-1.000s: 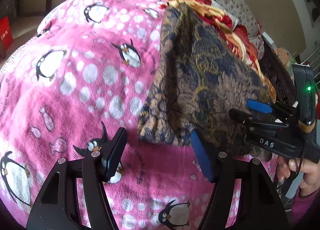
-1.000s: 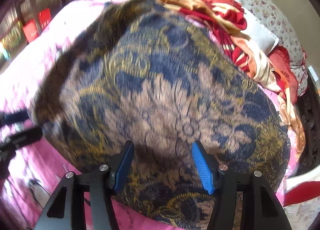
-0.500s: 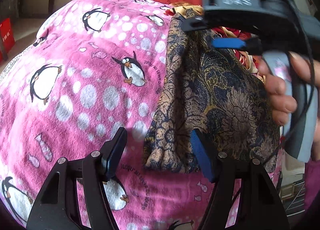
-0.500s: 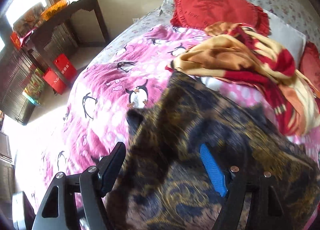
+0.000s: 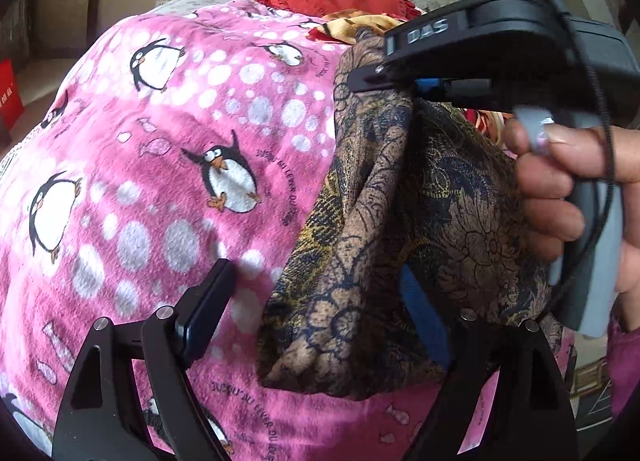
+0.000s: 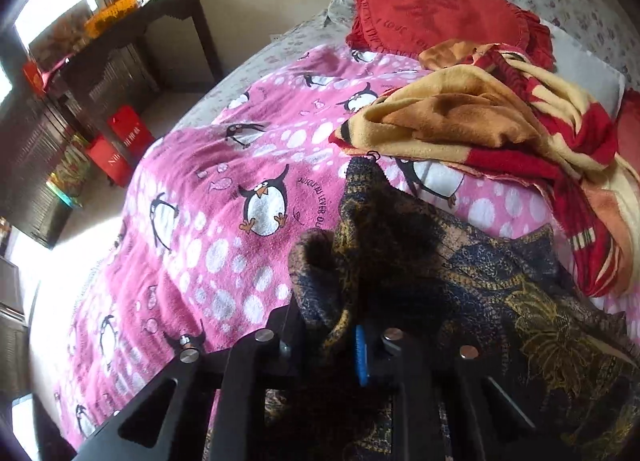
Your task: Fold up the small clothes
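Nearest in the left wrist view, the left gripper [image 5: 316, 309] has its jaws opening wide over a hanging corner of the navy-and-tan patterned cloth [image 5: 360, 261], the pads not pressing it. The cloth lies on the pink penguin blanket [image 5: 160, 181]. Above, the right gripper [image 5: 400, 85], gripped by a hand [image 5: 568, 189], is closing, pinching a bunched upper edge of the cloth between its jaws. Beyond lie a red-and-yellow blanket [image 6: 500, 121] and a red heart-shaped pillow [image 6: 432, 9].
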Demonstrator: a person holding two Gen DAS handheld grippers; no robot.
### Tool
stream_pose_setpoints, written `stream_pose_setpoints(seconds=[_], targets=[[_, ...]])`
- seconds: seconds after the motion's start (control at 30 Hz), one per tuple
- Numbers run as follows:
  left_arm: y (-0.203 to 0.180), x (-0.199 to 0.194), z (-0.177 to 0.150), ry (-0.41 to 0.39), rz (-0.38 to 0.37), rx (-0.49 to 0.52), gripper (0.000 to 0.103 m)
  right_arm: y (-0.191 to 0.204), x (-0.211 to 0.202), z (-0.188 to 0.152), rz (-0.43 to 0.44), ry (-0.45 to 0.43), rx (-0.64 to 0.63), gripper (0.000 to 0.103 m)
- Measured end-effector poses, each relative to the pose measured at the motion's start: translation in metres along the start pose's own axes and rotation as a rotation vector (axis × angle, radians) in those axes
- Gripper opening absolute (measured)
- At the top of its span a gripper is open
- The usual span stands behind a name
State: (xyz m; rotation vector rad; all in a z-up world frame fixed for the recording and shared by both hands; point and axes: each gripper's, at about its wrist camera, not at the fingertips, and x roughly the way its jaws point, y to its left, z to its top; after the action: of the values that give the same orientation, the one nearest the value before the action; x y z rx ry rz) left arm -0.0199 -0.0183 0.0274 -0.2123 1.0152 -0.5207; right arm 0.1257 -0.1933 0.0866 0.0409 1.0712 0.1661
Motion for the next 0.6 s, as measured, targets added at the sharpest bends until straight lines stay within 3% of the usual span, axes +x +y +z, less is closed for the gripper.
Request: stream_pose_setpoints(seconds=[0.03, 0.07, 0.13, 0.23, 0.6], targets=[[-0.003, 0.001, 0.0, 0.005, -0.008, 0.013, 0.082, -0.006, -0.008, -0.001, 0.041, -0.015, 0.015, 0.015], [-0.006, 0.001, 0.001, 0.016, -0.024, 0.023, 0.064, -0.011, -0.013, -0.003, 0.059, -0.025, 0.023, 0.015], [-0.013, 0.0, 0.001, 0.054, -0.071, 0.034, 0.042, -0.018, -0.027, -0.006, 0.085, -0.048, 0.036, 0.015], [-0.028, -0.011, 0.002, 0.034, -0.09, 0.087, 0.023, -0.027, -0.047, -0.011, 0.106, -0.073, 0.048, 0.014], [-0.133, -0.044, 0.008, 0.017, -0.231, 0.304, 0.017, -0.096, -0.142, -0.046, 0.057, -0.203, 0.099, 0.013]])
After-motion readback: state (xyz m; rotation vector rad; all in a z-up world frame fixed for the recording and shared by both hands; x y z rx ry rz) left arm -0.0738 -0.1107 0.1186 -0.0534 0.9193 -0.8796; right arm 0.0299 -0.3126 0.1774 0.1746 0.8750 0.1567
